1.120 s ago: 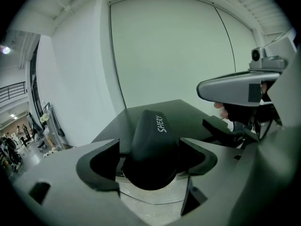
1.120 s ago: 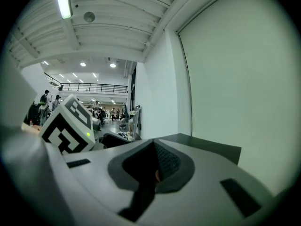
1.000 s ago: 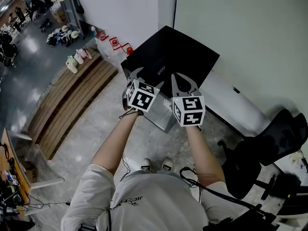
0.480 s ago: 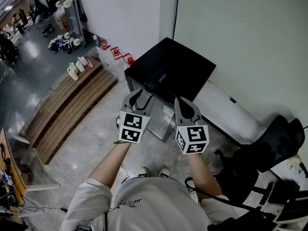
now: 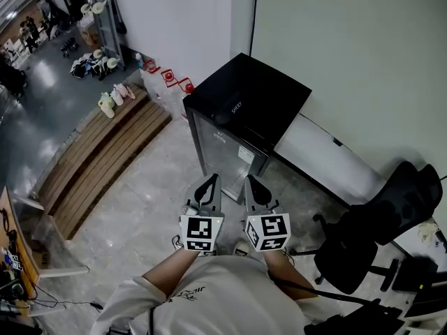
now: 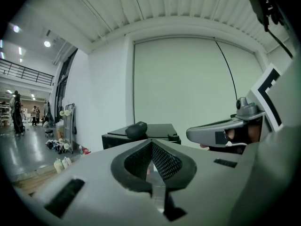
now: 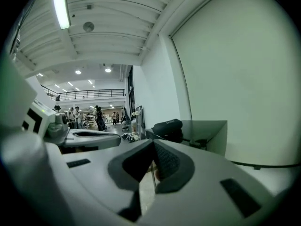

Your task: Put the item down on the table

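Left gripper (image 5: 209,181) and right gripper (image 5: 252,182) are sitting side by side over the floor (image 5: 150,211). Cabinet (image 5: 251,96) is standing at 12 o'clock against the wall, with a pouch (image 6: 136,129) lying on top. Low unit (image 5: 318,159) is adjoining it at 2. Chair (image 5: 377,222) is sitting at 3. Wooden platform (image 5: 105,145) is lying at 10, carrying bottles (image 5: 115,95).

We're looking down at grey stone floor (image 5: 150,208). Wooden slatted platform (image 5: 105,152) lying left, black cabinet (image 5: 258,93) sitting against white wall (image 5: 188,19), pale green wall (image 5: 349,47) beside, black office chair (image 5: 377,222) right. Strip light (image 7: 60,11) glowing overhead.
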